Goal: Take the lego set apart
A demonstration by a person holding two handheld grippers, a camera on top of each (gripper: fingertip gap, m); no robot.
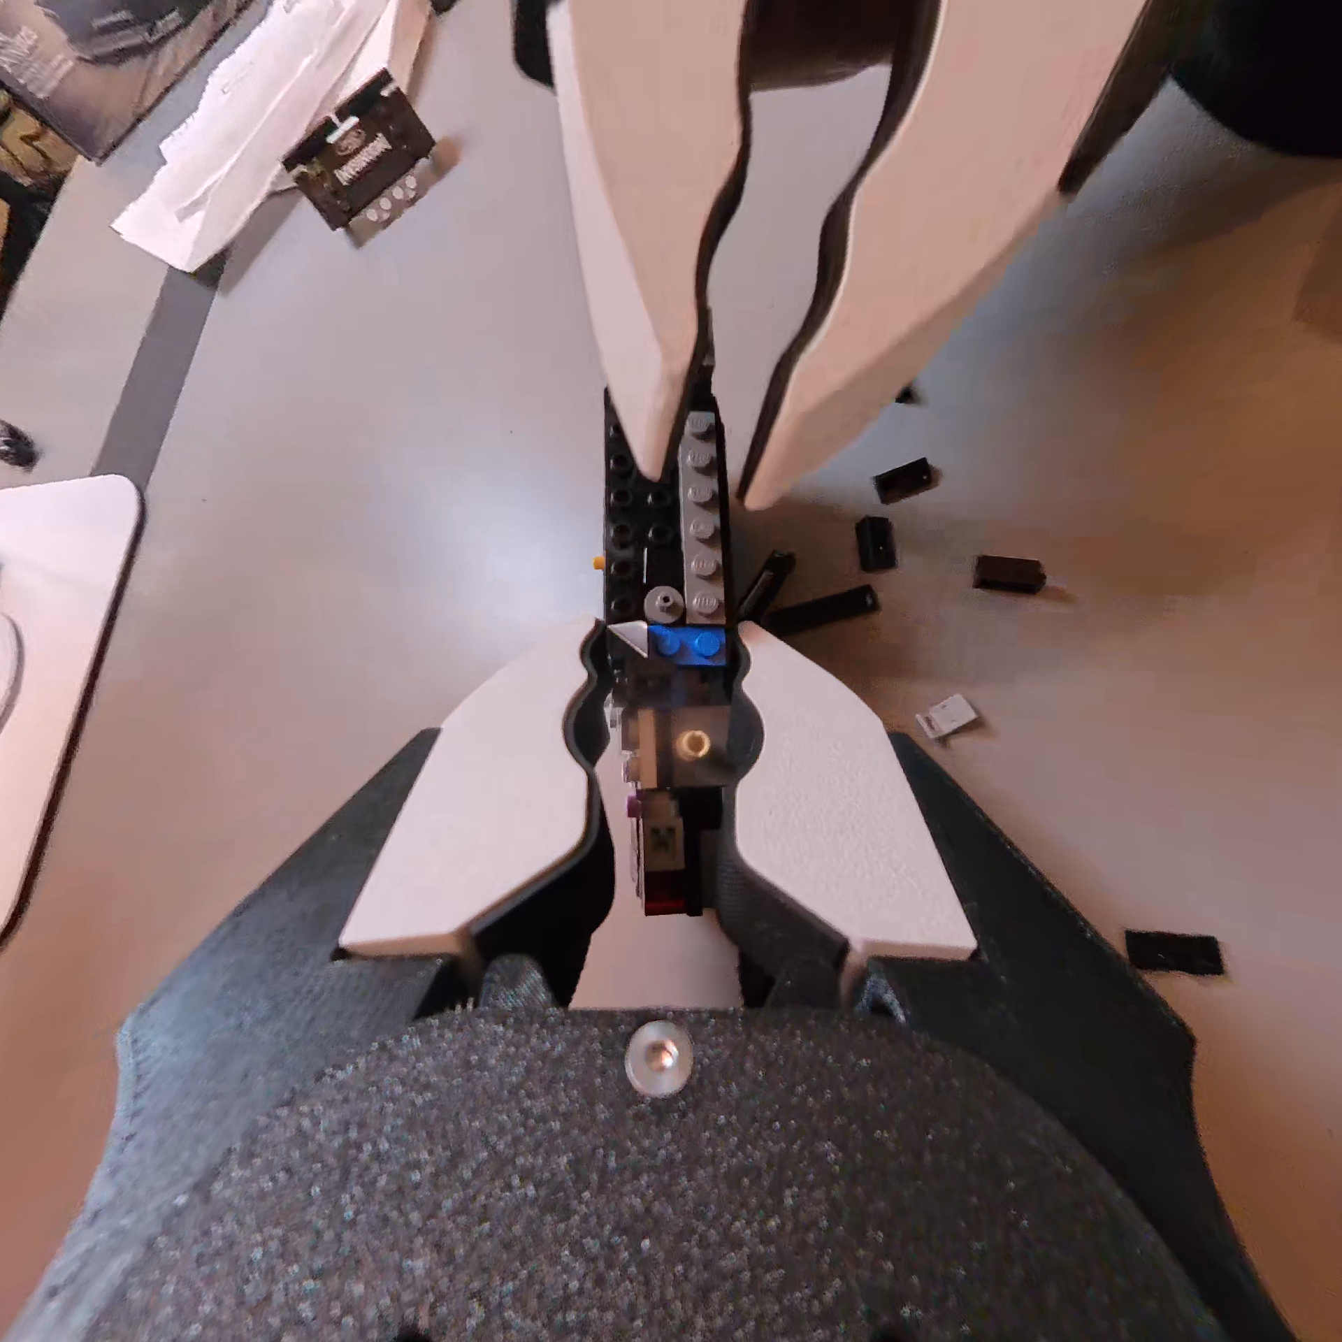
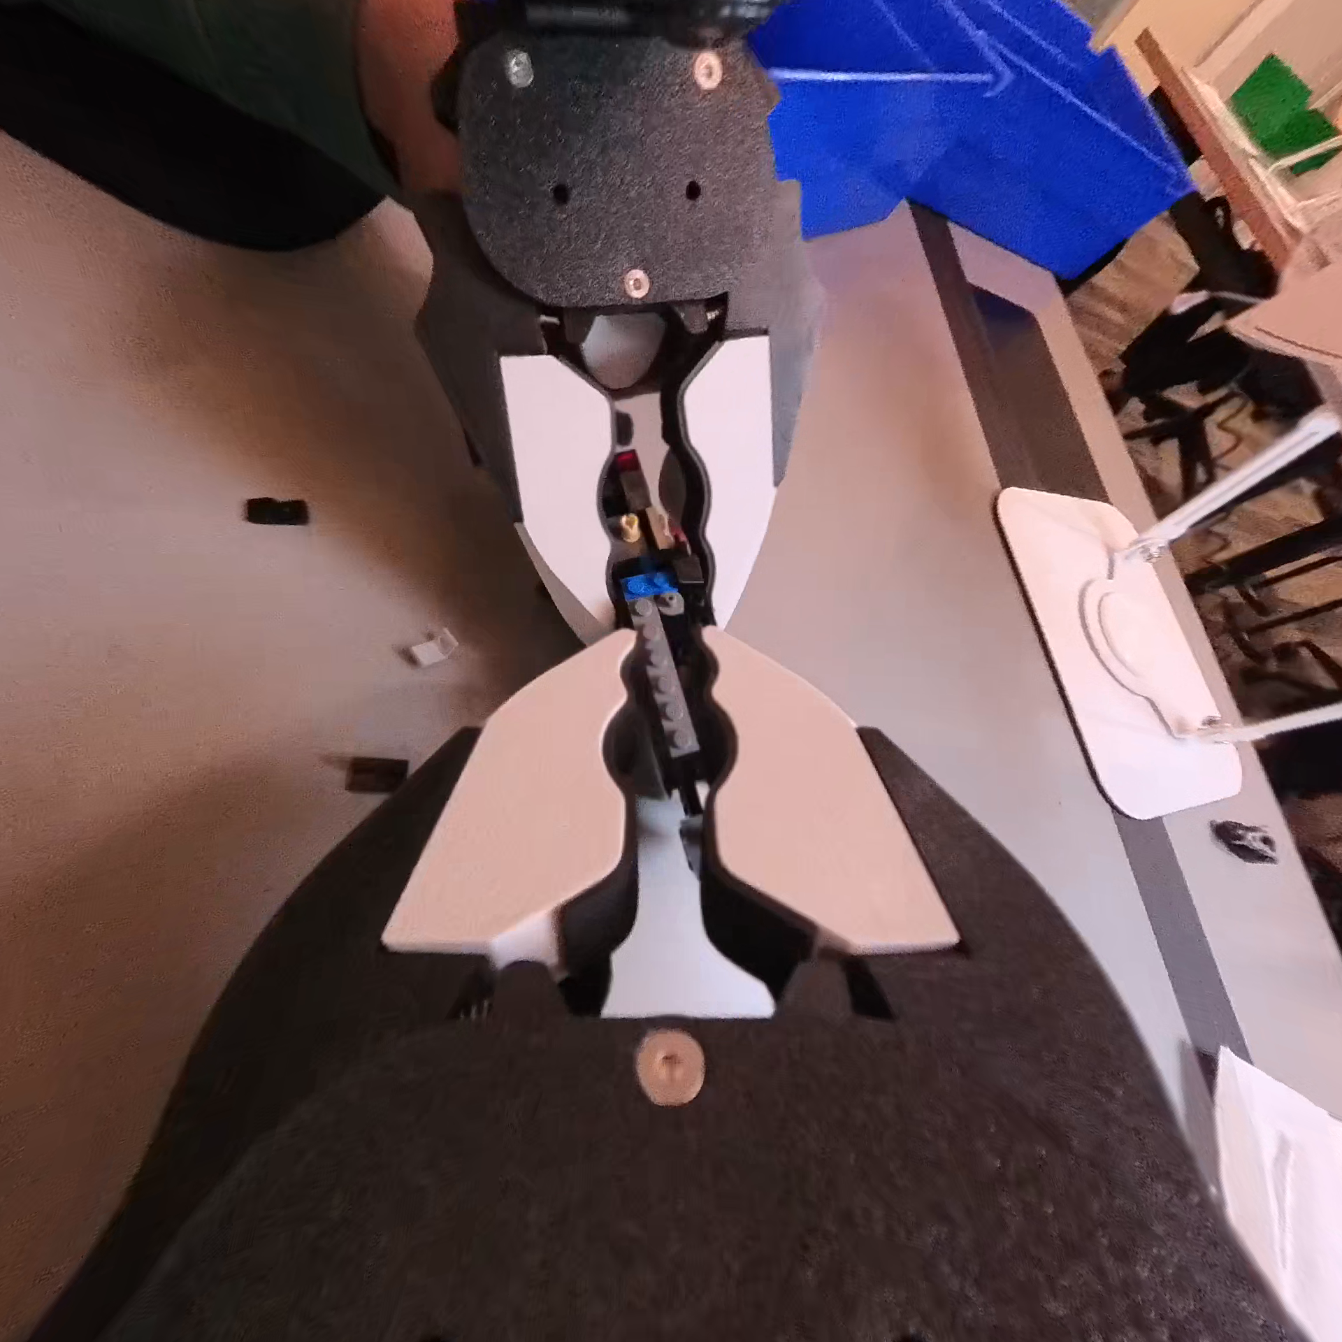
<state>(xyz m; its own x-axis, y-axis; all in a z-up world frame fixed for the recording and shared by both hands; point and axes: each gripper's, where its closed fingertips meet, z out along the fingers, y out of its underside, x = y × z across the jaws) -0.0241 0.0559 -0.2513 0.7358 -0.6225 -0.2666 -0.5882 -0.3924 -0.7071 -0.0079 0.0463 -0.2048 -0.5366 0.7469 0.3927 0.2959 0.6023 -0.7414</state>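
A black lego build [image 1: 630, 537] carries a long grey plate [image 1: 703, 523], a blue plate [image 1: 686, 645] and a small grey round piece. My left gripper [image 1: 672, 639] is shut on the near end of the build, both pads pressed on its sides, and holds it above the table. My right gripper [image 1: 704, 486] comes in from the far side. Its fingers straddle the far end of the grey plate [image 2: 664, 690], and a thin gap shows beside one pad, so it is open. The right wrist view shows the blue plate [image 2: 643, 584] and the left gripper [image 2: 661, 617] beyond it.
Several loose black bricks [image 1: 904, 479] and a small white piece [image 1: 948, 715] lie on the table to the right. Papers and a dark booklet [image 1: 359, 156] lie far left. A white base plate [image 2: 1111, 653] and a blue bin [image 2: 966, 123] are near the table edge. About 5 cm separates my left fingertips from my right.
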